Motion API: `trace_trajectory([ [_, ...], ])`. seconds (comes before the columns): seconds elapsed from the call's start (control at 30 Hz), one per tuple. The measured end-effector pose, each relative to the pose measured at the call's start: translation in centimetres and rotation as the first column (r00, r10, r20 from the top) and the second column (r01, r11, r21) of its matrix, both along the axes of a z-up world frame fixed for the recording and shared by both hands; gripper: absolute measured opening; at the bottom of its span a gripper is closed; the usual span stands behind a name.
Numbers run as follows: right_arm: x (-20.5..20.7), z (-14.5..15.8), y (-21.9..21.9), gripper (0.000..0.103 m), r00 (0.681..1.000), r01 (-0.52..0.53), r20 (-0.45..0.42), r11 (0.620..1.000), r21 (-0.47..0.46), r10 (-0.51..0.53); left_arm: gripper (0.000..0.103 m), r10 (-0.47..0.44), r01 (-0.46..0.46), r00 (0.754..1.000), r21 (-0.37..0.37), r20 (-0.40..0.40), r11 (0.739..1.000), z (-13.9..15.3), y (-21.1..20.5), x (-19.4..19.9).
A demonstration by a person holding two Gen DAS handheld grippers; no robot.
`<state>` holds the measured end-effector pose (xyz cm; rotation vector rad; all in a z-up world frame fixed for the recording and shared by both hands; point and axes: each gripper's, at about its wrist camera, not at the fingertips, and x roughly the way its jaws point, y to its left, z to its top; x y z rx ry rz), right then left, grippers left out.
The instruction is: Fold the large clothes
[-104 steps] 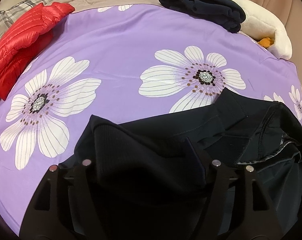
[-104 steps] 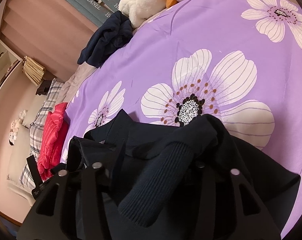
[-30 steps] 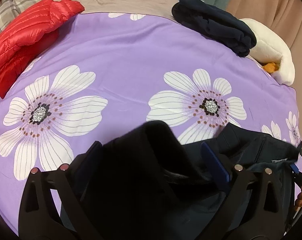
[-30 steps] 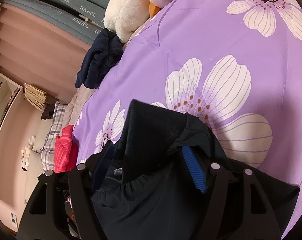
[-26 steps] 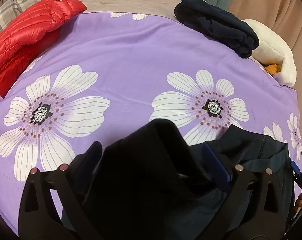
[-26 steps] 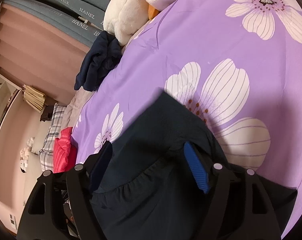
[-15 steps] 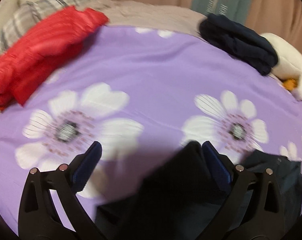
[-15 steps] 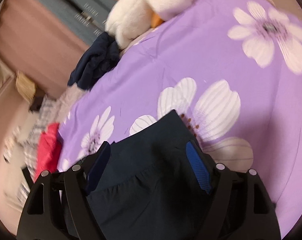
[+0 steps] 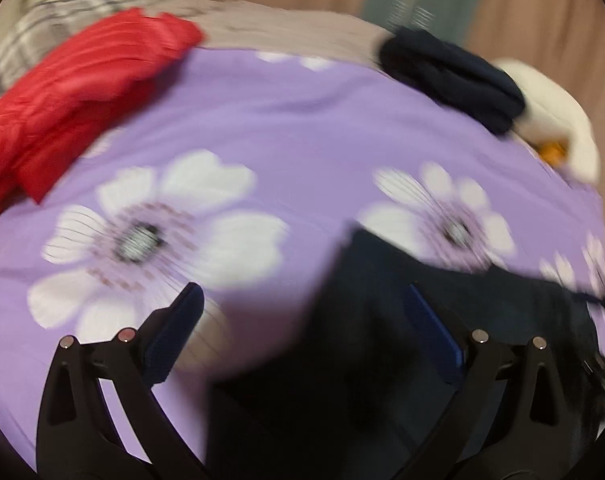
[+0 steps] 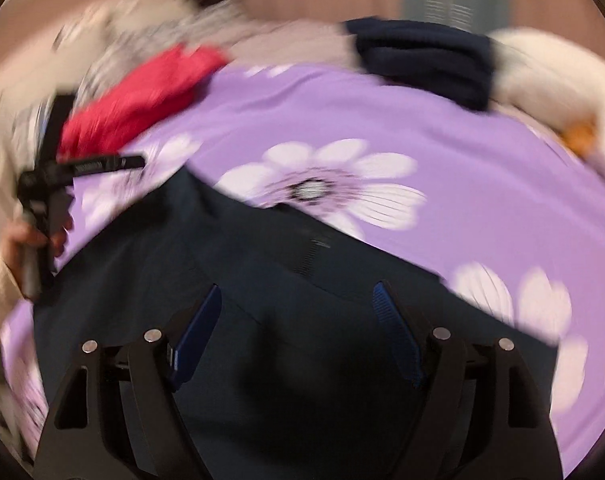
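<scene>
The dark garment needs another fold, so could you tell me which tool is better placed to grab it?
Probably right: the right tool hovers open directly over the garment, while the left tool sits at its edge, half over the bedspread.

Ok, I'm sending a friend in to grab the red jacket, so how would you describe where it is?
Start from the purple flowered bedspread. Go to its far left corner, beside the plaid pillow, where the red jacket lies. It is the only red, quilted thing there; the folded clothes at the far right are dark navy.
</scene>
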<state>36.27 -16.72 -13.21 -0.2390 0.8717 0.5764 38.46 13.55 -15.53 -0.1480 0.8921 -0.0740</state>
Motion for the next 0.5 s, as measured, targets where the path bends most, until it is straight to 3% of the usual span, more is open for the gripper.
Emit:
trace_trajectory([
  [0.17, 2.2, -2.2, 3.1, 0.076, 0.984, -0.173, -0.077, 0.97, -0.17, 0.162, 0.101, -0.159, 0.159, 0.986, 0.016, -0.042, 0.987, -1.1, -4.1, -2.9],
  [0.2, 2.4, -2.7, 3.3, 0.063, 0.977, -0.199, -0.108, 0.962, -0.185, 0.181, 0.101, -0.177, 0.178, 0.983, 0.023, -0.046, 0.984, -1.2, -4.7, -3.2],
  [0.23, 2.5, -3.2, 3.6, 0.056, 0.971, -0.221, -0.138, 0.952, -0.211, 0.194, 0.101, -0.199, 0.2, 0.979, 0.032, -0.049, 0.979, -1.4, -5.3, -3.6],
  [0.3, 2.4, -3.5, 3.4, 0.021, 0.96, -0.252, -0.175, 0.944, -0.215, 0.217, 0.101, -0.222, 0.224, 0.974, 0.049, -0.049, 0.973, -1.6, -6.1, -4.0],
  [0.37, 1.9, -3.4, 3.2, 0.005, 0.963, -0.255, -0.153, 0.934, -0.249, 0.222, 0.101, -0.24, 0.242, 0.97, 0.079, -0.039, 0.967, -1.7, -6.8, -4.5],
  [0.5, 0.7, -2.1, 3.1, 0.003, 0.979, -0.191, 0.009, 0.93, -0.315, 0.205, 0.101, -0.257, 0.258, 0.966, 0.117, -0.018, 0.959, -1.4, -7.8, -4.7],
])
